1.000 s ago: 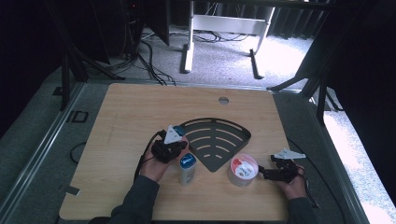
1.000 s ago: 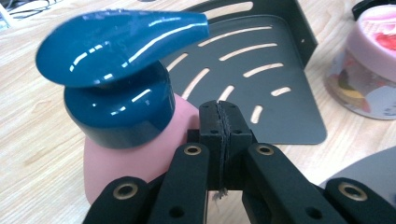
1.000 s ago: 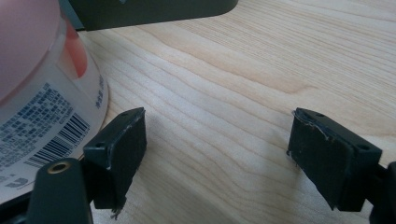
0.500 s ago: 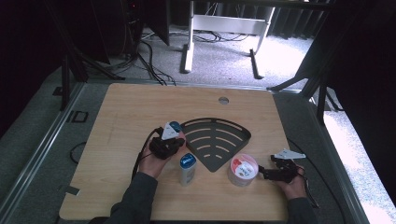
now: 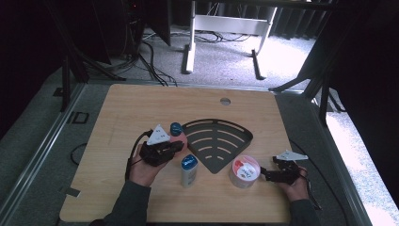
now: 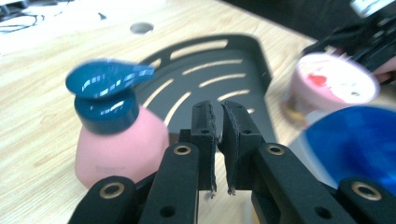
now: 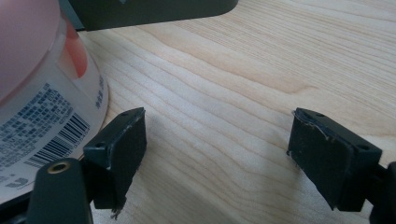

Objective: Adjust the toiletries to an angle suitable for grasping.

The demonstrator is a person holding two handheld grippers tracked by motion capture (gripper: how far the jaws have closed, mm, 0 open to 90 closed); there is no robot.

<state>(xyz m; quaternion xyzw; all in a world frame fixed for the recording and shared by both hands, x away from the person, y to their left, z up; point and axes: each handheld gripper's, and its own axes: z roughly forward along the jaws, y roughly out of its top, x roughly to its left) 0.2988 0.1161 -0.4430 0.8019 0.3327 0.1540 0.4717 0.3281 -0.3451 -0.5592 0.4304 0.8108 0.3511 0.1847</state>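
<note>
A pink bottle with a dark blue cap [image 5: 176, 134] stands upright at the left edge of the black fan-shaped rack [image 5: 216, 141]. My left gripper [image 5: 180, 147] hovers just beside it. In the left gripper view the bottle [image 6: 121, 140] is left of my jaws, apart from them. My left gripper [image 6: 218, 126] has just been opening and shows a narrow gap with nothing in it. A white bottle with a blue cap [image 5: 188, 169] stands close by. My right gripper [image 5: 267, 174] rests open on the table beside a pink-lidded tub [image 5: 244, 170], without gripping it.
The tub's labelled wall [image 7: 37, 107] stands just left of my right gripper [image 7: 217, 140], with bare wood between the jaws. The blue cap [image 6: 355, 140] looms blurred at the right of the left gripper view. A cable hole [image 5: 225, 100] sits in the wooden table [image 5: 141, 108].
My left hand has lifted and drawn back slightly to the left, and the pink bottle's blue cap now shows beyond it. The right hand and the tub have not moved.
</note>
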